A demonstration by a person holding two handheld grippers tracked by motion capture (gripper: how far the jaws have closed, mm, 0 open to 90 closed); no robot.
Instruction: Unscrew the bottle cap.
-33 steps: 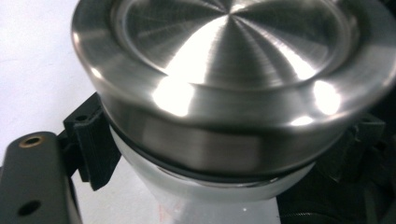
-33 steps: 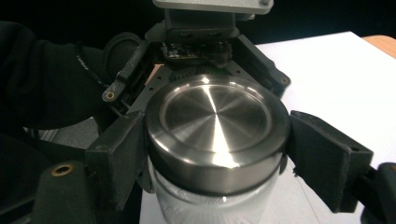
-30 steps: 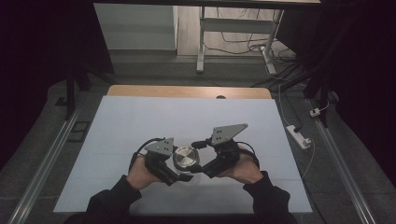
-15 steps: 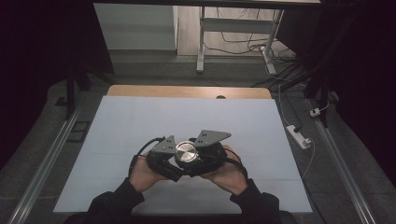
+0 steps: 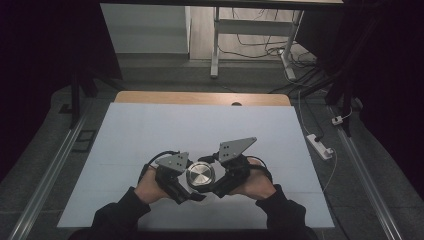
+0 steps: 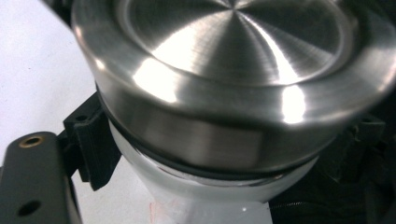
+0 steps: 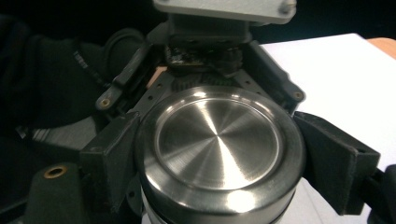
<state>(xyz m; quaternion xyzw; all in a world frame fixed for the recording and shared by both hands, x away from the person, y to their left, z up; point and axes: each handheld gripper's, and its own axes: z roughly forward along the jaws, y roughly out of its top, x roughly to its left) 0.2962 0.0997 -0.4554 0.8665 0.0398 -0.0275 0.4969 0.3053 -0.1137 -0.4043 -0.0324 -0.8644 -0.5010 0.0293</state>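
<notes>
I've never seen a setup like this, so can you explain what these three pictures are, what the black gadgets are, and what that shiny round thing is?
A person sits at a white table holding a hand-worked clamp in each hand. The high view looks down from above; the other two come from cameras riding on the clamps. The left gripper and the right gripper meet around one container with a brushed steel lid. Seen close, the right gripper's jaws press the lid's sides, while the left grips the white body underneath.

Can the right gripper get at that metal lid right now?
Probably yes: the right gripper already has its jaws on either side of the metal lid, nothing between.
</notes>
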